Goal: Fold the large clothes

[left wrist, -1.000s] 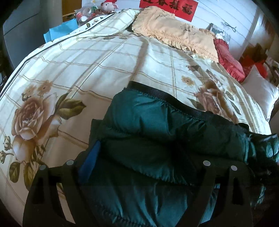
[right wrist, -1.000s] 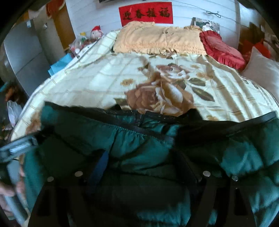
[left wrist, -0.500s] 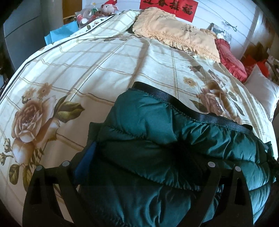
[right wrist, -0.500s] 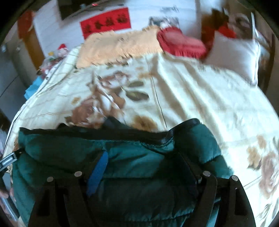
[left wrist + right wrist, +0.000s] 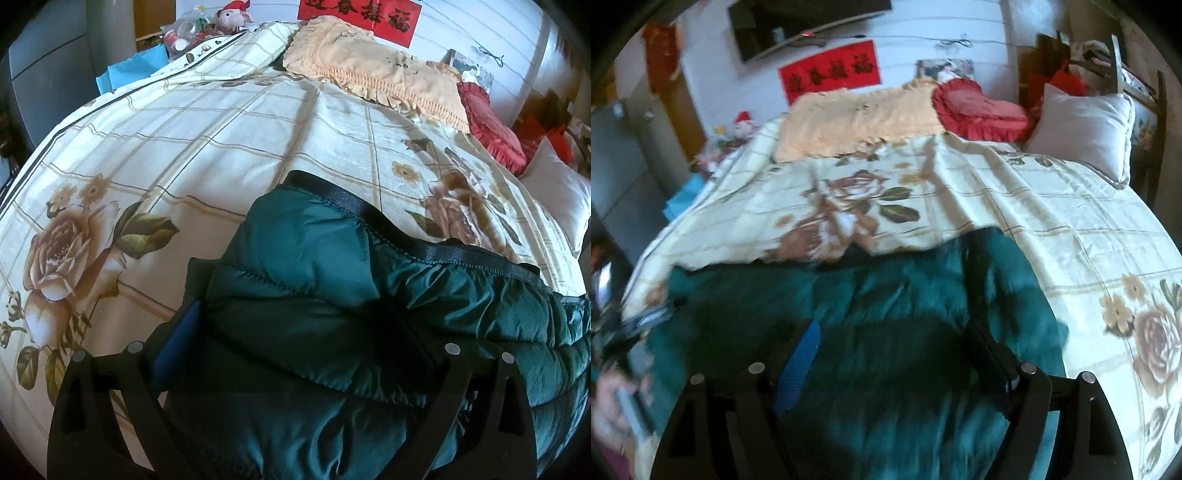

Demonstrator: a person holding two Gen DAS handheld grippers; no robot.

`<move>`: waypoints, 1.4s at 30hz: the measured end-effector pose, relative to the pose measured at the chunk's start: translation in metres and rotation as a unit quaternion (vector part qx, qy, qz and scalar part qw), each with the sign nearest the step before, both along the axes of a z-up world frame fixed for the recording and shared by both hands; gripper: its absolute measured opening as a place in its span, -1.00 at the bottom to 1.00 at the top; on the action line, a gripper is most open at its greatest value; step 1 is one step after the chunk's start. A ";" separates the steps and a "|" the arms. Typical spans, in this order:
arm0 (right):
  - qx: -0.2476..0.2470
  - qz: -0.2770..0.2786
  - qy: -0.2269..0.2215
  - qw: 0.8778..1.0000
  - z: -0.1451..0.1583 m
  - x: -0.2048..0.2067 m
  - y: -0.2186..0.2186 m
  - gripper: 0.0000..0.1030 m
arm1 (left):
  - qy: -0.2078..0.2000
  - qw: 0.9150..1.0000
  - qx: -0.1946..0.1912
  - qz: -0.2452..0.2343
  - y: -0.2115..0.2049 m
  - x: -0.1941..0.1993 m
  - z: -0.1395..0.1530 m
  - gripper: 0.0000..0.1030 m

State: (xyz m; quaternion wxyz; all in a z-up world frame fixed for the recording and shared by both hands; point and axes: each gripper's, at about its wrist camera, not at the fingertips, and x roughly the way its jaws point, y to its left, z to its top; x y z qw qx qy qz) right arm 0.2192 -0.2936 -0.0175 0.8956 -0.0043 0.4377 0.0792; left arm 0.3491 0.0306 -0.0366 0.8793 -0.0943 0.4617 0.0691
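A: Jacket (image 5: 314, 295) placement is asked about first: where is it lying, and why there?

B: It is spread across the near edge of the bed (image 5: 221, 140), its black-trimmed hem turned toward the headboard end. The open floral bedspread beyond it is judged to be the room kept for the fold.

A: How is it being held by the left gripper (image 5: 295, 354)?

B: Padded green cloth is bunched between the jaws, which are set fairly wide and appear filled by the bulk. A grip on the jacket is judged likely, since thick quilting cannot be pinched narrow.

A: And the right gripper (image 5: 890, 354)?

B: Much the same is seen, though that view is blurred: the jaws stand wide with the jacket between them, at the garment's end toward the bed's right edge. Whether cloth is truly clamped cannot be told for certain.

A: Why are two holds taken so well apart?

B: A large, slippery garment is best carried over evenly when both ends are controlled; otherwise one side may sag or slide.

A: What is kept clear?

B: The fringed pillow (image 5: 373, 77) and red cushion (image 5: 979, 107) at the head are left untouched.
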 end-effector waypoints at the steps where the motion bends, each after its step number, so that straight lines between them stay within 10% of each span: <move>1: -0.007 0.003 -0.002 1.000 0.000 -0.010 0.000 0.52 | 0.000 1.000 0.000 0.000 0.000 0.000 0.000 0.90; 33: -0.069 -0.024 0.033 0.997 -0.038 -0.096 -0.017 0.57 | -0.058 0.996 -0.001 -0.063 0.004 -0.076 0.049 0.90; 42: -0.018 -0.031 0.010 0.999 -0.003 -0.113 -0.022 0.56 | -0.076 0.992 0.005 -0.098 0.010 -0.130 0.058 0.90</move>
